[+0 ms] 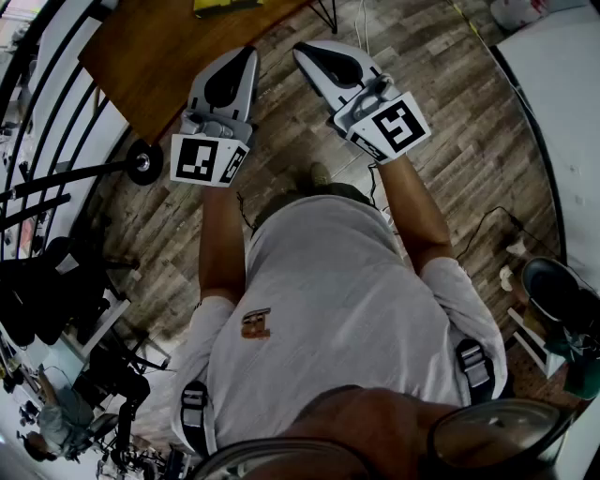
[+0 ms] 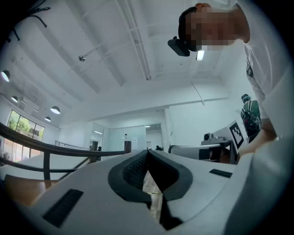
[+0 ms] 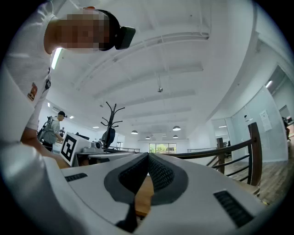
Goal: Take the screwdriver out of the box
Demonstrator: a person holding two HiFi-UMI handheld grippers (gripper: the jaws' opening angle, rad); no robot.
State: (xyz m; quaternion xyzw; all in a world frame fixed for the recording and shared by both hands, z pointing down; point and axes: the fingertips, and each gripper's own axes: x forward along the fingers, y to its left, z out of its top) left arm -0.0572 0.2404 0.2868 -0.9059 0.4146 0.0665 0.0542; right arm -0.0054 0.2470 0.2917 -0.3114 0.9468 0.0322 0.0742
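No screwdriver and no box show in any view. In the head view my left gripper [image 1: 247, 52] and right gripper [image 1: 301, 48] are held side by side in front of the person's chest, over the wooden floor. Both point away from the body, near the corner of a brown table [image 1: 173, 56]. The left gripper [image 2: 148, 151] has its jaws pressed together with nothing between them. The right gripper [image 3: 148, 155] is likewise shut and empty. Both gripper views look up at the ceiling.
A yellow object [image 1: 225, 6] lies on the brown table's far edge. A black railing [image 1: 52, 103] runs along the left, with a black wheel [image 1: 143, 161] beside it. A white table [image 1: 562, 112] stands at the right. Cables lie on the floor [image 1: 487, 225].
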